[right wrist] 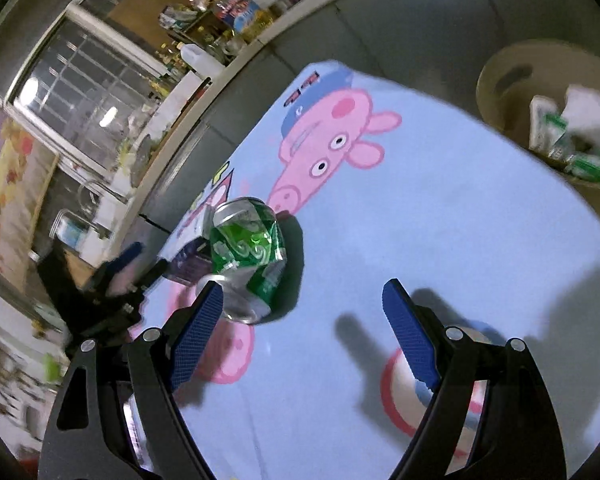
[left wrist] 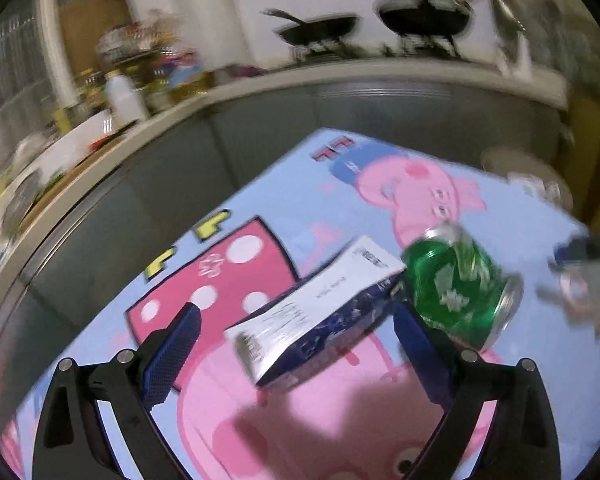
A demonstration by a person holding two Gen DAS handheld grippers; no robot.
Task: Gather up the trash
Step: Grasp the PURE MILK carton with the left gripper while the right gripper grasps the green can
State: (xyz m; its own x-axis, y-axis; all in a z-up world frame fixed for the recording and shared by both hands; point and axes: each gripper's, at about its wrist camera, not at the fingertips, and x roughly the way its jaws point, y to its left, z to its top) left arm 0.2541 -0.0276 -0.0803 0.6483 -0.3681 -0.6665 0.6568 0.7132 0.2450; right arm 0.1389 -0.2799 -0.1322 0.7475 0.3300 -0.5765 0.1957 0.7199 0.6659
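Observation:
A crushed green can [left wrist: 462,286] lies on its side on the cartoon-print table [left wrist: 260,184]. A white and dark blue carton [left wrist: 320,312] lies beside it on the left. My left gripper [left wrist: 296,320] is open, its fingers either side of the carton, a little above the table. In the right wrist view the can [right wrist: 248,252] lies just ahead of the left fingertip [right wrist: 204,312] of my right gripper [right wrist: 300,300], which is open and empty. The carton [right wrist: 188,264] shows behind the can. The left gripper [right wrist: 116,276] shows blurred at the left.
A beige bin [right wrist: 512,80] holding white and green rubbish stands past the table's far right edge; it also shows in the left wrist view [left wrist: 528,176]. A kitchen counter [left wrist: 260,84] with bottles and two black pans [left wrist: 380,24] runs behind. Grey floor surrounds the table.

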